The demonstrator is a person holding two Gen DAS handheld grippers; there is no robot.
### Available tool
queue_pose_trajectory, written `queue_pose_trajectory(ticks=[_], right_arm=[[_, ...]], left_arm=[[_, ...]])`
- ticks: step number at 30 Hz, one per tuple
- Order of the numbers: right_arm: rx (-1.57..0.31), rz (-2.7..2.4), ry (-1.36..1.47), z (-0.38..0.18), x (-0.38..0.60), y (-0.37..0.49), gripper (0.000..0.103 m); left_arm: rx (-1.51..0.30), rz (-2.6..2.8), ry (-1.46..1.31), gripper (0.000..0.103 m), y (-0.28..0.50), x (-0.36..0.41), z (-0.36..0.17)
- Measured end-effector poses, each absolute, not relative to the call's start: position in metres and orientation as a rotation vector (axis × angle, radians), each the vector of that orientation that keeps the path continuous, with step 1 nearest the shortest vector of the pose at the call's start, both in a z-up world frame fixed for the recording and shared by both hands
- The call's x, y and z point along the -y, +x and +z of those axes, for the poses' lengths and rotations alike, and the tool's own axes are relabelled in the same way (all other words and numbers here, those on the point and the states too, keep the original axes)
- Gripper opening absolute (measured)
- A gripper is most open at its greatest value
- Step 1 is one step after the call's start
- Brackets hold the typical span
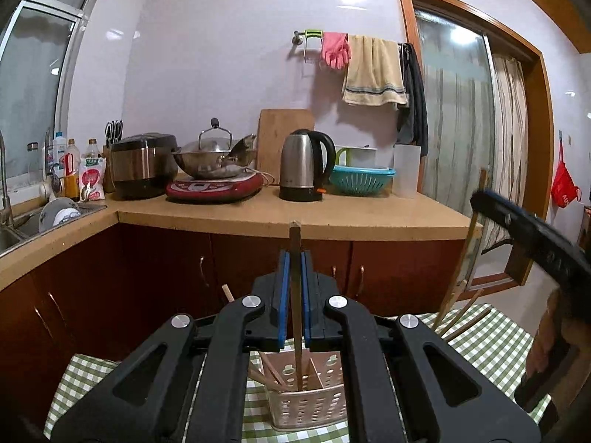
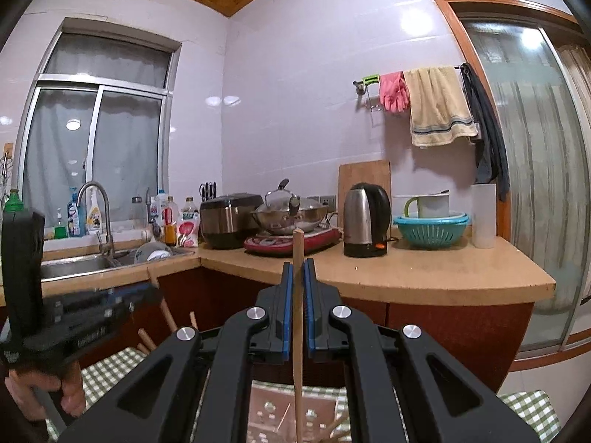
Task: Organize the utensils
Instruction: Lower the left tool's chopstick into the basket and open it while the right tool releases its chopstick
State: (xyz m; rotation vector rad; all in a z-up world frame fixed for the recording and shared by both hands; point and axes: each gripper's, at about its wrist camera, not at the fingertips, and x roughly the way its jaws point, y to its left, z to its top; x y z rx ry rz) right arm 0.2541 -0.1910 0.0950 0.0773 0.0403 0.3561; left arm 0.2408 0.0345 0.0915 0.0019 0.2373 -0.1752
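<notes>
Chopsticks: one upright stick per gripper, both over the perforated caddy [image 1: 306,402] on the green-check tabletop [image 1: 491,339]. Left gripper [image 1: 294,258] has its blue-padded jaws pinching a darker chopstick [image 1: 295,317], vertical, lower end down inside a caddy compartment next to several sticks [image 1: 271,374] lying tilted there. Right gripper [image 2: 298,269] has its jaws nearly together on a pale chopstick [image 2: 297,317]; thin gaps show beside the stick, so firm contact can't be confirmed. Its lower end goes toward the caddy, tip cut off at the frame edge. Left view only: caddy interior and divider, plus three chopsticks [image 1: 456,302] leaning up right of the caddy under the blurred right gripper. Right view only: a hand [image 2: 68,387] on the left gripper's handle, left of the caddy, and the sink [image 2: 74,264] with faucet behind.
</notes>
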Motion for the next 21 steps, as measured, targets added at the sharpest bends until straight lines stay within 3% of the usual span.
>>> queue_pose_trajectory(ticks=[9,10,11,13,17,19,21], right_arm=[[-0.084,0.339,0.061,0.072,0.178,0.283,0.007],[-0.104,0.339,0.064,0.066,0.178,0.286,0.008],[-0.121,0.337,0.072,0.061,0.178,0.288,0.017],[-0.134,0.327,0.092,0.054,0.182,0.285,0.029],[-0.130,0.328,0.099,0.057,0.189,0.272,0.030],[-0.130,0.331,0.095,0.059,0.194,0.260,0.031],[-0.135,0.334,0.093,0.060,0.199,0.252,0.032]], left_arm=[[-0.290,-0.205,0.020,0.007,0.250,-0.031,0.075],[-0.297,-0.210,0.023,0.007,0.250,-0.030,0.073],[-0.297,-0.210,0.023,0.008,0.250,-0.030,0.072],[-0.295,-0.210,0.031,0.016,0.248,-0.028,0.070],[-0.281,-0.206,0.031,0.032,0.241,-0.028,0.072],[-0.271,-0.200,0.020,0.046,0.235,-0.029,0.076],[-0.261,-0.194,0.002,0.052,0.225,-0.031,0.078]])
